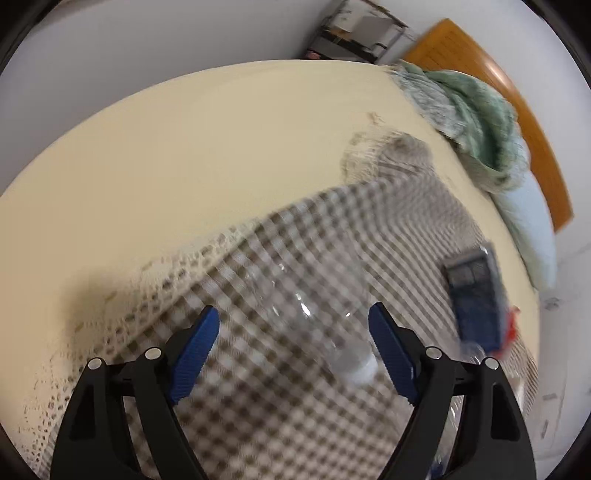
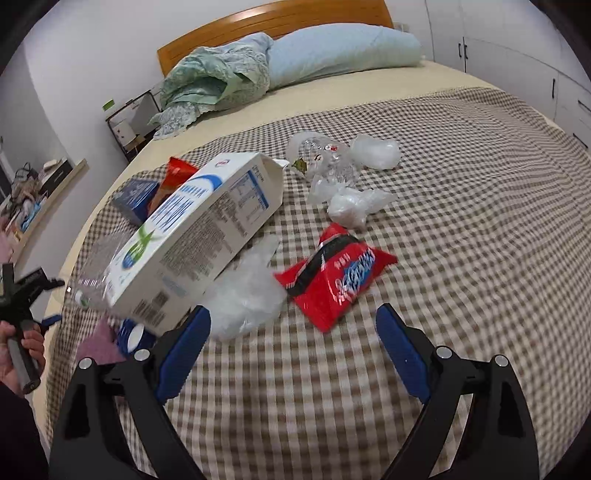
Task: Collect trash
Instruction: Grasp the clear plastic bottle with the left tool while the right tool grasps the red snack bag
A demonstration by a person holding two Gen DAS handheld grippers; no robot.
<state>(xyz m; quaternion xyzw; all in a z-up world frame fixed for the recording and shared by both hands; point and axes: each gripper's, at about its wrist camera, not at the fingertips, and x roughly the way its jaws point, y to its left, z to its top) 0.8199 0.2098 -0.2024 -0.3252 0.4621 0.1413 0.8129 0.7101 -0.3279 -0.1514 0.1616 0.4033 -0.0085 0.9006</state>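
Trash lies on a checkered blanket (image 2: 461, 221) on a bed. In the right wrist view I see a white and blue carton (image 2: 195, 232), a red snack packet (image 2: 336, 277), clear plastic bags (image 2: 247, 295), a crumpled clear bottle (image 2: 328, 162) and a dark blue box (image 2: 135, 197). My right gripper (image 2: 293, 328) is open just in front of the red packet, holding nothing. My left gripper (image 1: 294, 328) is open over a clear plastic bottle (image 1: 317, 314) with a white cap, which lies between the jaws, not gripped. The dark blue box (image 1: 476, 295) lies to its right.
A green blanket (image 2: 218, 81) and a light blue pillow (image 2: 343, 51) lie by the wooden headboard (image 2: 273, 22). A small shelf (image 2: 129, 122) stands beside the bed. The cream sheet (image 1: 203, 155) spreads beyond the checkered blanket. White cupboards (image 2: 517, 48) stand at the right.
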